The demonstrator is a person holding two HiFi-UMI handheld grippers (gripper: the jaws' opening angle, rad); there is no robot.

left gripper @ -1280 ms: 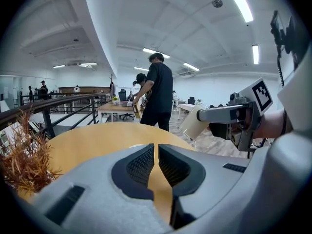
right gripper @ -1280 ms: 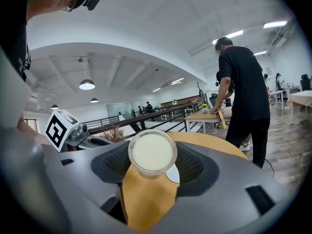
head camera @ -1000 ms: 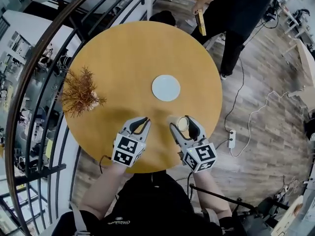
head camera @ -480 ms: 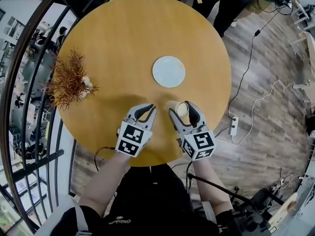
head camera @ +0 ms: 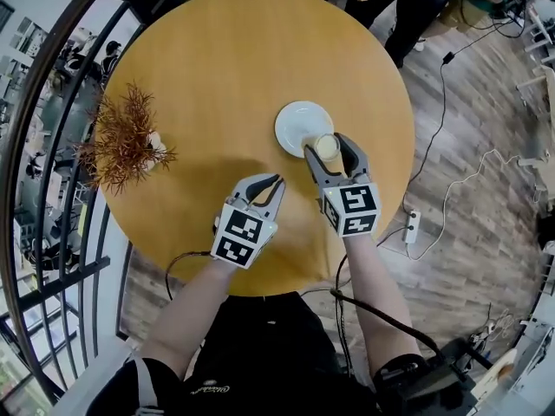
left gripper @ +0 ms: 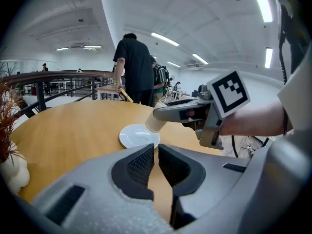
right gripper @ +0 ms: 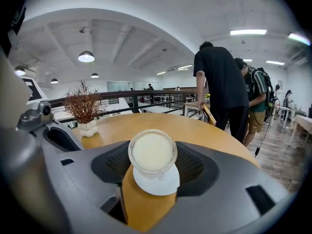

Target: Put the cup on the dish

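A: Cup (head camera: pixel 325 148)?
B: Pinched in right gripper (head camera: pixel 327 146) jaws, over dish (head camera: pixel 297 121) near rim.
A: Left gripper (head camera: pixel 267 183)?
B: Jaws nearly pressed together, empty. Dried plant (head camera: pixel 121 146) well apart, counter (head camera: pixel 217 68) left edge; person (head camera: pixel 408 7) beyond.

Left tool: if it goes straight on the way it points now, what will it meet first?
Probably the bare table just short of the white dish, because the left tool tilts downward toward that dish. Depth is unclear here, so it might instead touch the dish's near rim first.
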